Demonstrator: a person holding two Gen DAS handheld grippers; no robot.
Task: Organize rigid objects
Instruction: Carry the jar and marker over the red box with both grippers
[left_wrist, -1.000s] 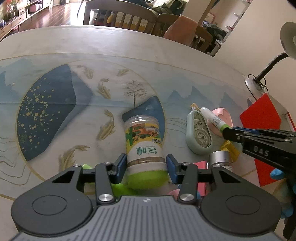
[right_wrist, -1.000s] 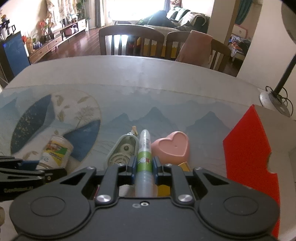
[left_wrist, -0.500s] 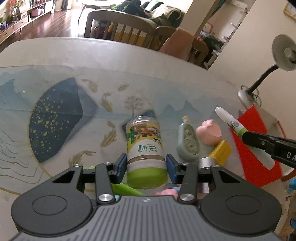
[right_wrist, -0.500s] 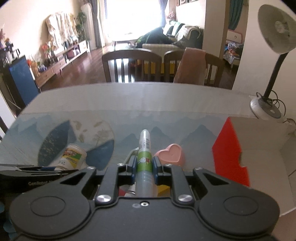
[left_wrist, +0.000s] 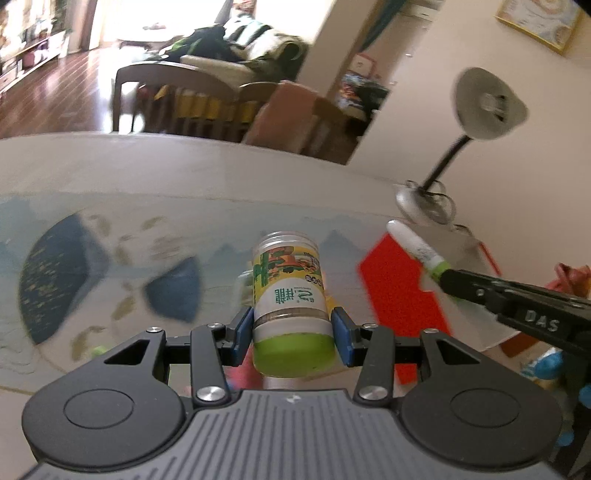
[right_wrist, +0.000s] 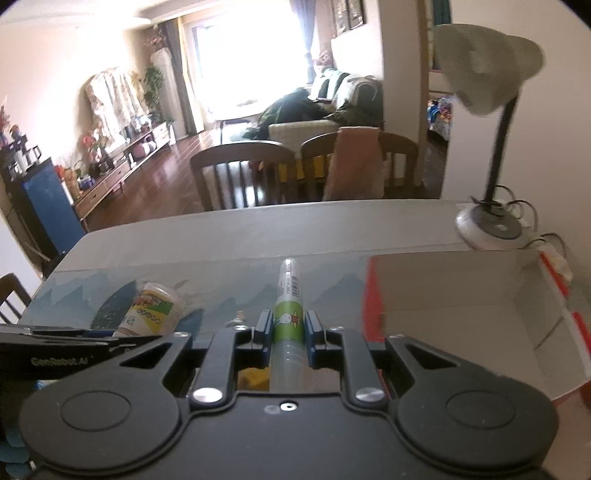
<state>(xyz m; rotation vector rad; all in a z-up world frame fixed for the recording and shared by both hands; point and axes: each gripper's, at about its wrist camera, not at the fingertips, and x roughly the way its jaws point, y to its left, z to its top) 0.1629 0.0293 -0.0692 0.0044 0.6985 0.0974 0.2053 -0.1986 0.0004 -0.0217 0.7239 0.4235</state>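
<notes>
A: Clear plastic jar with a lime-green lid and a yellow-green label (left_wrist: 290, 295), lid end nearest the camera, bottom end pointing away, lifted above the painted tabletop (left_wrist: 110, 184) beside the red-sided cardboard box (left_wrist: 400, 291)!

B: And the slim white glue pen with a green label band (right_wrist: 289, 306), tip pointing forward, left of that box's red wall, also held off the tabletop.
</notes>
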